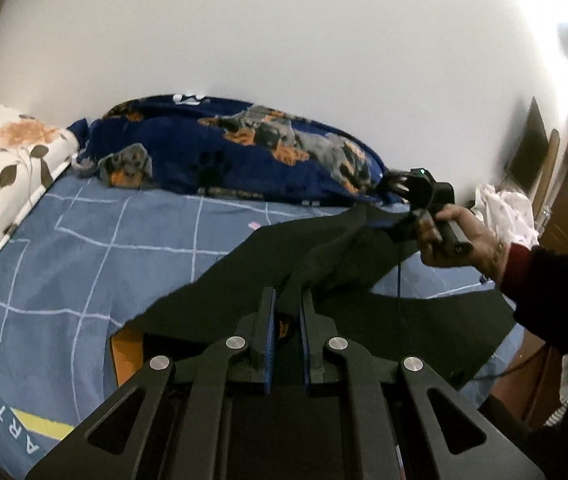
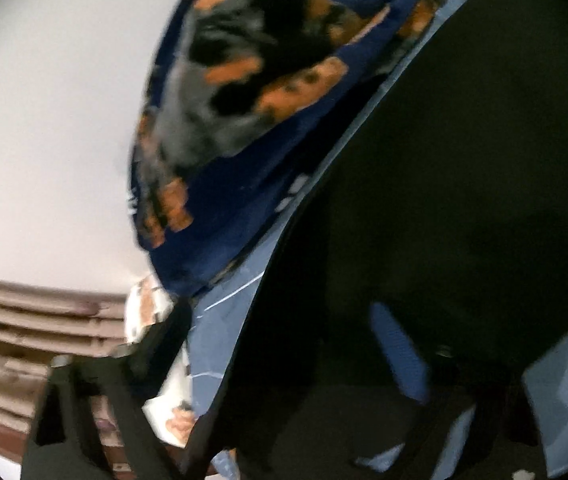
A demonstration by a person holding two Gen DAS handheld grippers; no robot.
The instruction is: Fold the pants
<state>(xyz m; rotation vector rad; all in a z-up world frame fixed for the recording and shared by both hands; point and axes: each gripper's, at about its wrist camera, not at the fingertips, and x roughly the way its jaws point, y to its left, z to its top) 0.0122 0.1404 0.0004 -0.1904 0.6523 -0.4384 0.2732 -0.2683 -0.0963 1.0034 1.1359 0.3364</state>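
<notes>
pants: black, lifted, draped over blue bed | left gripper: clamps fabric | right gripper: grip unclear | dog-print blanket far

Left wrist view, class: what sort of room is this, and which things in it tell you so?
Most likely a bedroom. A bed with a blue checked cover fills the view, a dog-print blanket is heaped against the wall, and a floral pillow sits at one end. Black pants lie across the bed.

text: "ART" | on: yellow stripe of blue bedsheet | near corner
</notes>
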